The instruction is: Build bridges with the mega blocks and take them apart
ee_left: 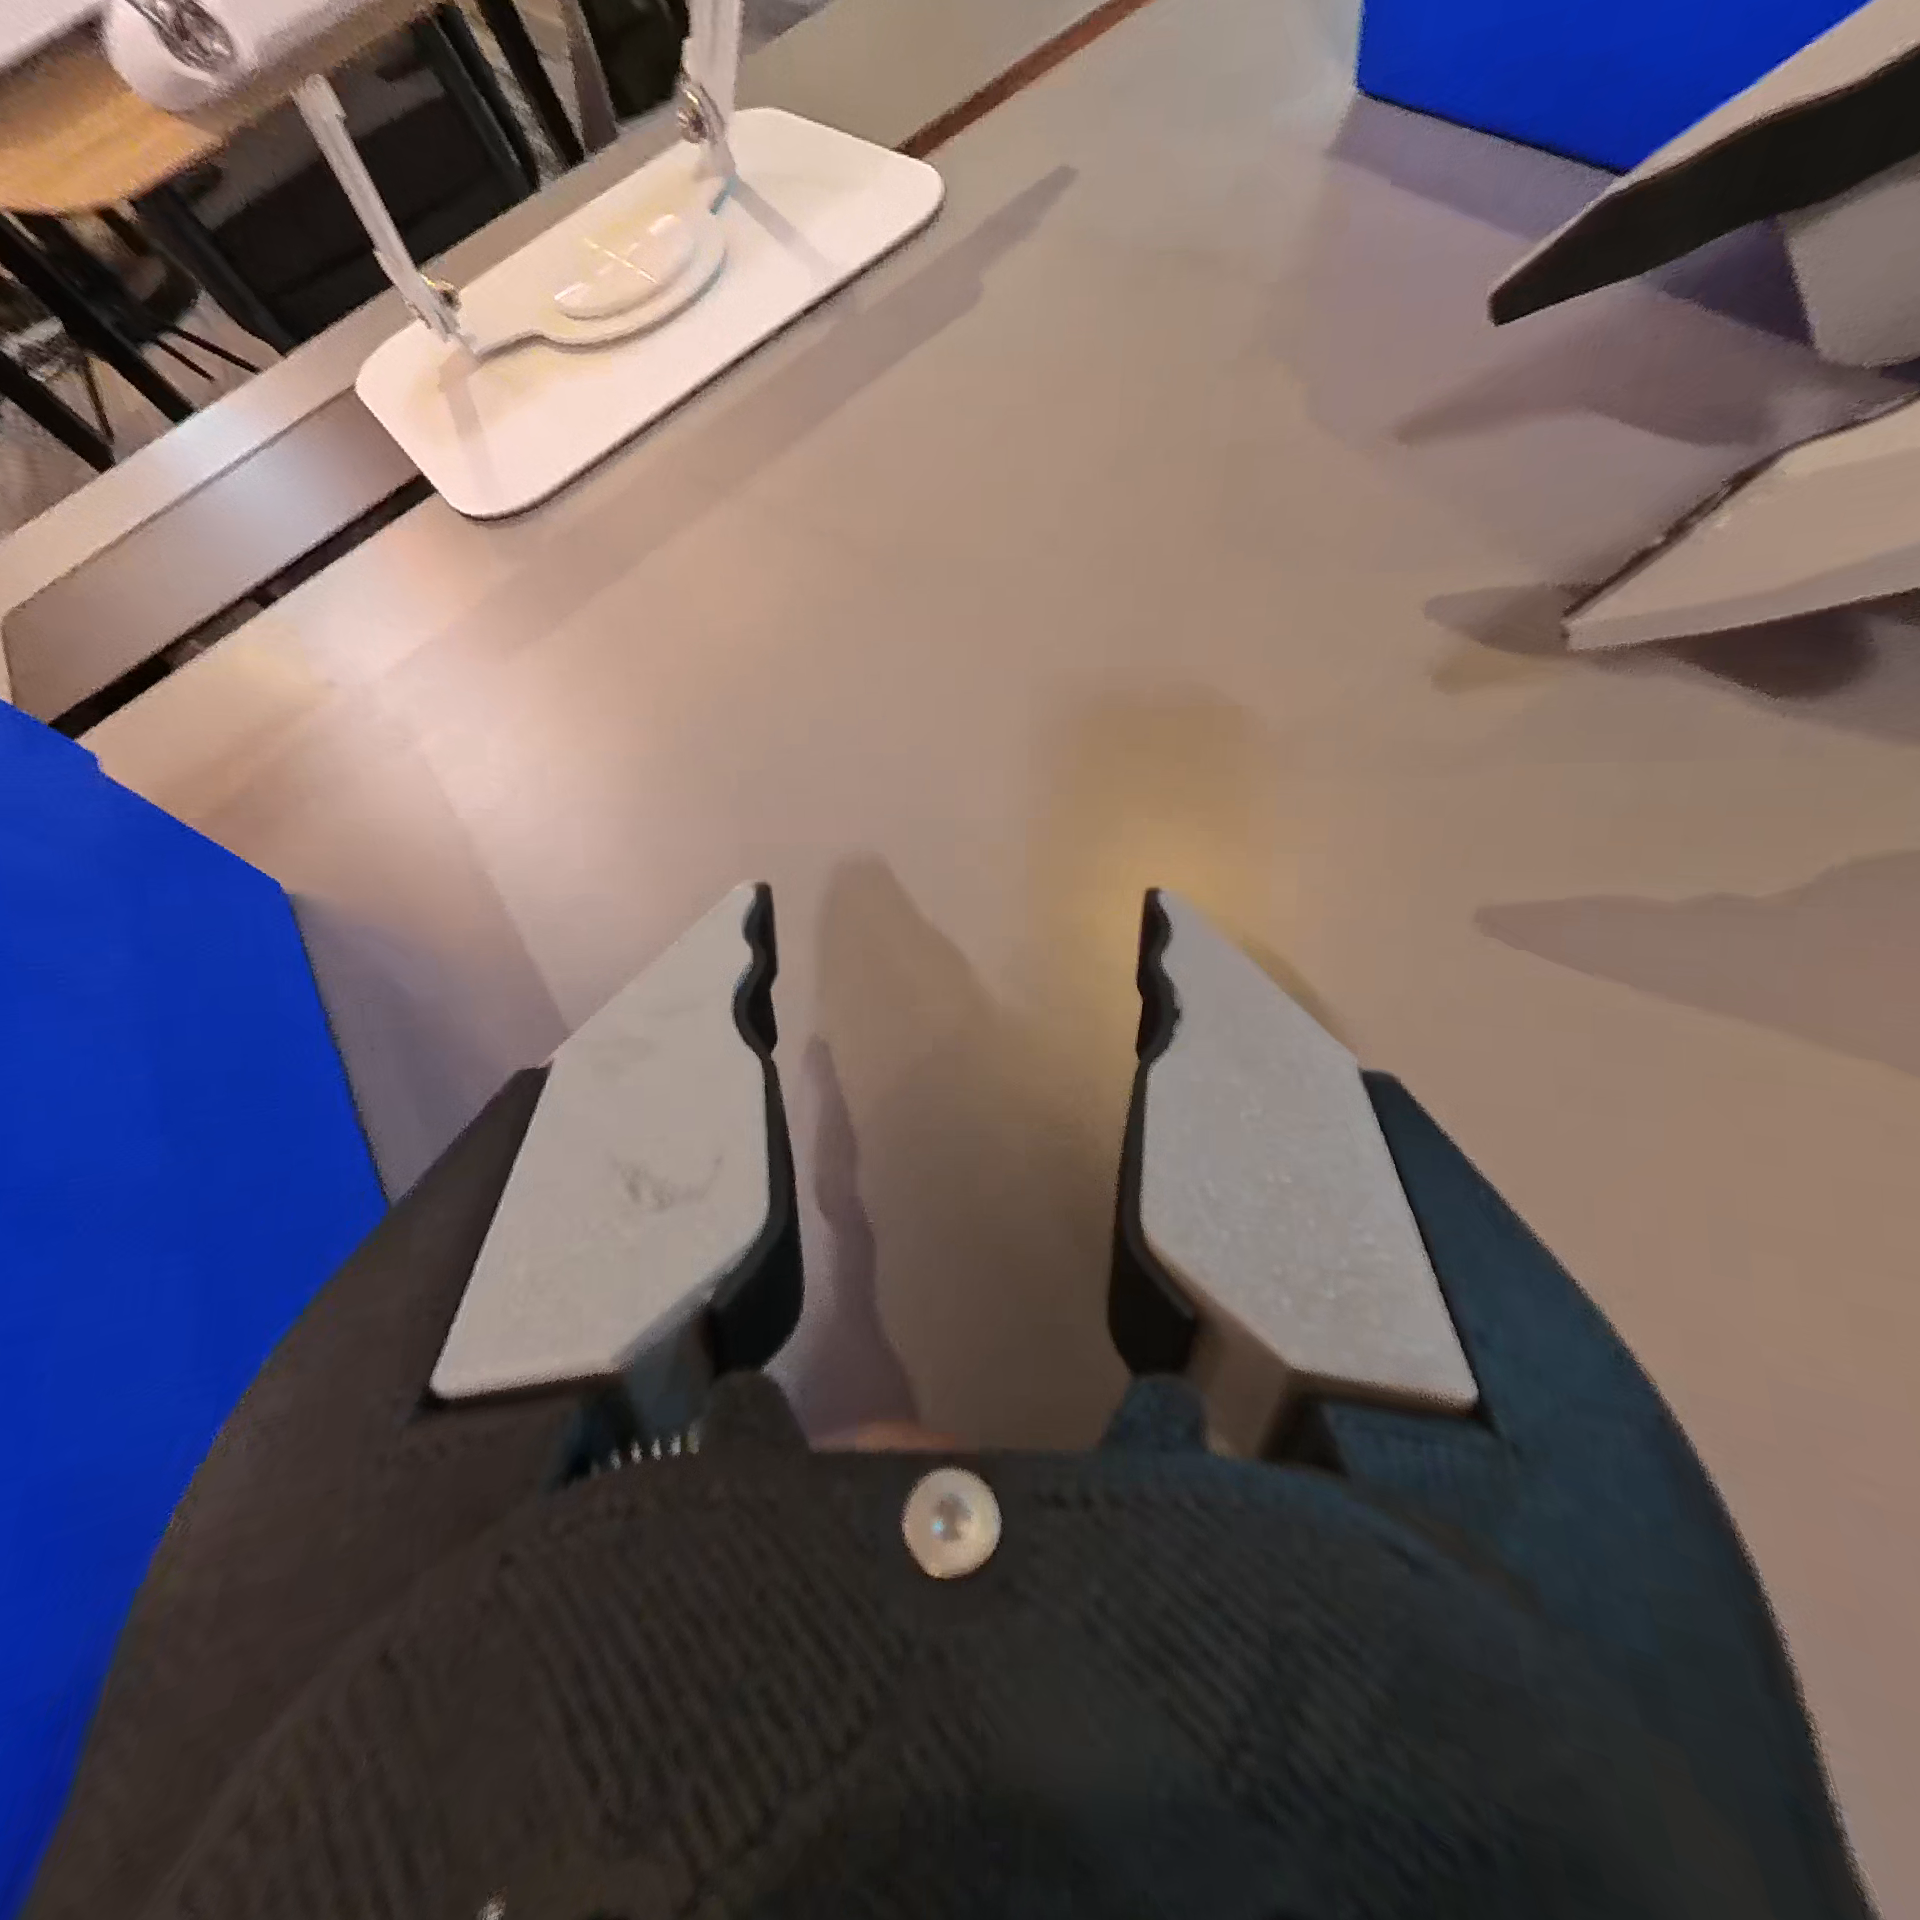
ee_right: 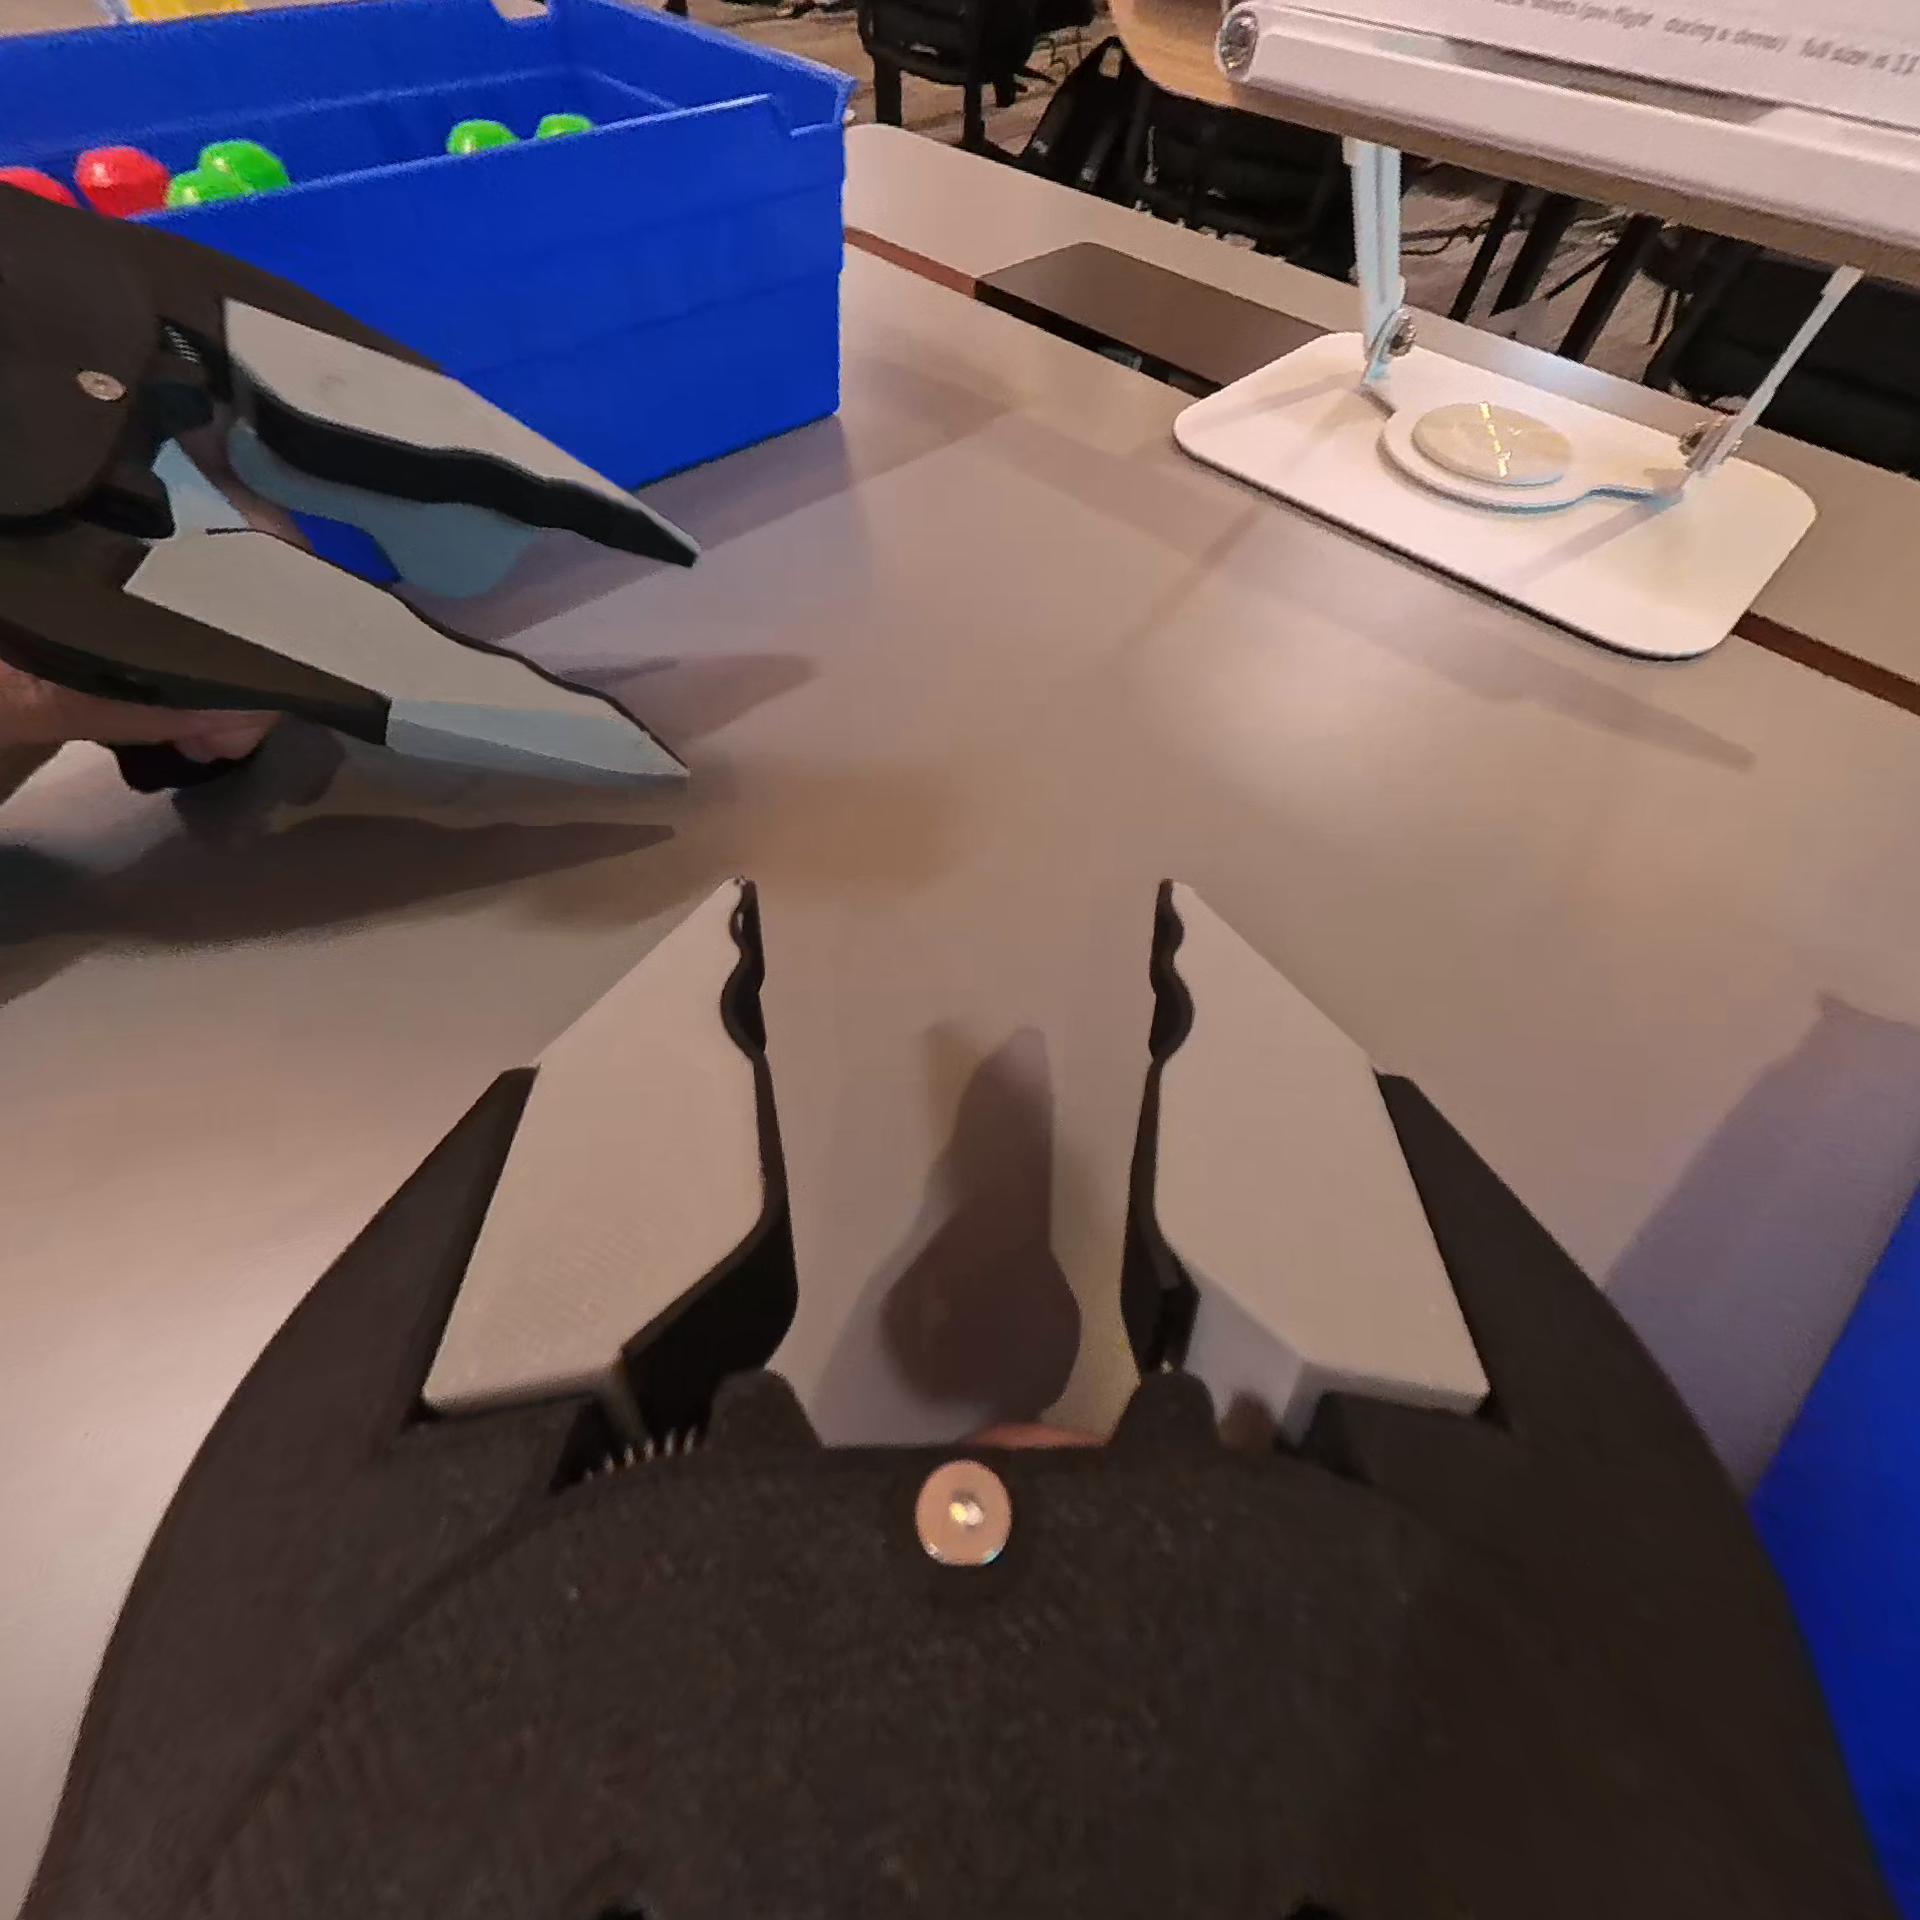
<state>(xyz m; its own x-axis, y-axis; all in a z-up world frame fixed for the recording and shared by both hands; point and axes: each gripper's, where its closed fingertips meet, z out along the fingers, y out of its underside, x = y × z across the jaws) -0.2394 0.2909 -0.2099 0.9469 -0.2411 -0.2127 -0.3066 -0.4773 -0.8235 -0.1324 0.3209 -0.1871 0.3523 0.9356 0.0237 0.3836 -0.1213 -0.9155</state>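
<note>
On my far left I see a blue bin (ee_right: 644, 343) sitting on the grey table (ee_right: 1039, 727). Inside it are the mega blocks (ee_right: 223, 171), some red and some green. They lie in the bin, behind its front wall, and only their round tops show. None of them are out on the table.

Just in front of the bin is my left gripper (ee_right: 686, 665). A hand (ee_right: 208, 743) holds it low over the table. Its two fingers are spread apart, and I see only table top between them. From its own camera, the left gripper (ee_left: 956, 894) looks the same: wide open, nothing in it, and a soft yellow glow on the table beside one tip.

Next comes my right gripper (ee_right: 951, 888), in the middle. Its fingers (ee_right: 644, 1143) stand far apart too. Nothing is between the pads, just the table and a dark shadow. In the left camera the right gripper (ee_left: 1527, 468) pokes in from the side, open as well, and its tips are well apart from the left gripper's tips.

On the right stands a white stand (ee_right: 1496, 499) with a flat base and thin legs. It sits near the table's back edge. At my far right, a bit of another blue bin (ee_right: 1860, 1558) shows.
</note>
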